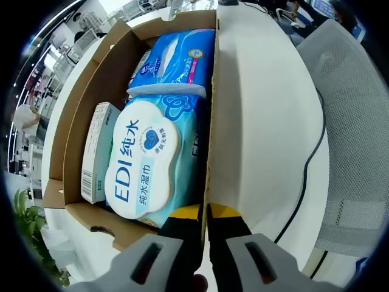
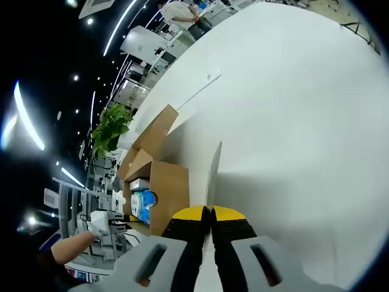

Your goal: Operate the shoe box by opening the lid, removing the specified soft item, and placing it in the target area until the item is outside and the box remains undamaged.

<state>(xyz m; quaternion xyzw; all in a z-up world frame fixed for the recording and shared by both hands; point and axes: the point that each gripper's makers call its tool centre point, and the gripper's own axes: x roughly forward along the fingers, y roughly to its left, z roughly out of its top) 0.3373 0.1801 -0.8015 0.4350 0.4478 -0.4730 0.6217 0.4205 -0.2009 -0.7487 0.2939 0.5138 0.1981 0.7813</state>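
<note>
Spreading across both views, the white bench (image 1: 267,121) carries an open cardboard shoe box (image 1: 73,121), its brown flaps folded outward. In the left gripper view the left gripper (image 1: 205,213) has its yellow-tipped jaws pressed together on the thin cardboard edge of the box's lid (image 1: 213,91), which stands on edge between the box interior and the bare bench. Just beyond and left of that gripper, inside the box, lies the large EDI wet-wipes pack (image 1: 149,161), the soft item, with a second blue wipes pack (image 1: 179,58) past it and a small white carton (image 1: 97,152) against the far wall. In the right gripper view the right gripper (image 2: 210,214) is likewise closed on the lid's edge (image 2: 214,167), the box (image 2: 164,182) to its left. A black cable (image 1: 307,164) trails over the bench beside a mesh chair (image 1: 358,121).
</note>
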